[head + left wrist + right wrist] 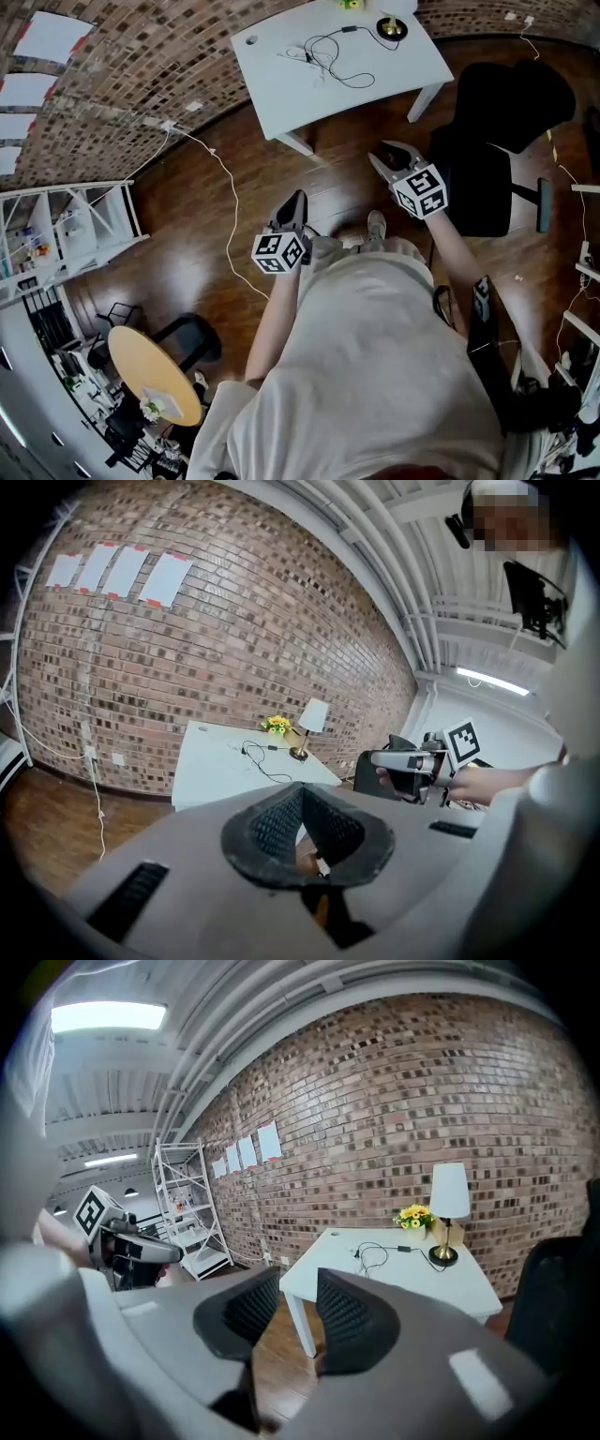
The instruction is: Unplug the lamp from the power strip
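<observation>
- Head view: the person's beige-shirted torso [375,375] is nearest. Beyond it, the left gripper [299,197] and right gripper [384,153] are held above the brown wooden floor [187,253], well short of the white rectangular table [281,89].
- Left gripper view: the jaw tips meet and hold nothing. The white-shaded, gold-stemmed table lamp [310,726] stands on the table's far end, stem vertical.
- Right gripper view: the jaws are apart and empty. The lamp [447,1209] stands upright, and its thin black cord [377,1256] trails left across the tabletop.
</observation>
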`<state>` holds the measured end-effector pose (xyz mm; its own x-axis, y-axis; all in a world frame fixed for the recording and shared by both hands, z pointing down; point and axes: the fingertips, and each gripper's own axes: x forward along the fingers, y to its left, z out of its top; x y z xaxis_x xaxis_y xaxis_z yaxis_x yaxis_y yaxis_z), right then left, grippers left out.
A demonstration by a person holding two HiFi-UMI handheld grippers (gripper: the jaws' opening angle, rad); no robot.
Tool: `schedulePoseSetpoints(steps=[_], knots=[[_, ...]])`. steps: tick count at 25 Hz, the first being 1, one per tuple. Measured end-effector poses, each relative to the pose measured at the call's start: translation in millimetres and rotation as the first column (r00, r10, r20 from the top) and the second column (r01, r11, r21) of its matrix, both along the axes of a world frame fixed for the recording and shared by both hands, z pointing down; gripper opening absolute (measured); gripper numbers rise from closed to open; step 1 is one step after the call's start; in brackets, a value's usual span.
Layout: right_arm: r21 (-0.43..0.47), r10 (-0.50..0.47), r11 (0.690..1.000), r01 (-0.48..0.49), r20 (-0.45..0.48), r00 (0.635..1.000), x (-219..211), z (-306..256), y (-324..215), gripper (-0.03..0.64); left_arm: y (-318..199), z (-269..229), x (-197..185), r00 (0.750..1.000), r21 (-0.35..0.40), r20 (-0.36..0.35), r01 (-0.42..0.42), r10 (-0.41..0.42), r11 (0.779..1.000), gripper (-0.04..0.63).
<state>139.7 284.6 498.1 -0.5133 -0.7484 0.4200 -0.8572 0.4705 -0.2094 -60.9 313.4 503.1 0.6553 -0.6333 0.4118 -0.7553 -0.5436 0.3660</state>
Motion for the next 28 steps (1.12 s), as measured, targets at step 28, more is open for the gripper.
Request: schedulePoseSetpoints(steps=[28], knots=[[-0.031,0.057,0.998,-0.057,-0.017,0.998,-153,55,23,0.112,-5,80,-196,0.994,-0.027,0.085,0.064,-0.062,0.998,0.003]])
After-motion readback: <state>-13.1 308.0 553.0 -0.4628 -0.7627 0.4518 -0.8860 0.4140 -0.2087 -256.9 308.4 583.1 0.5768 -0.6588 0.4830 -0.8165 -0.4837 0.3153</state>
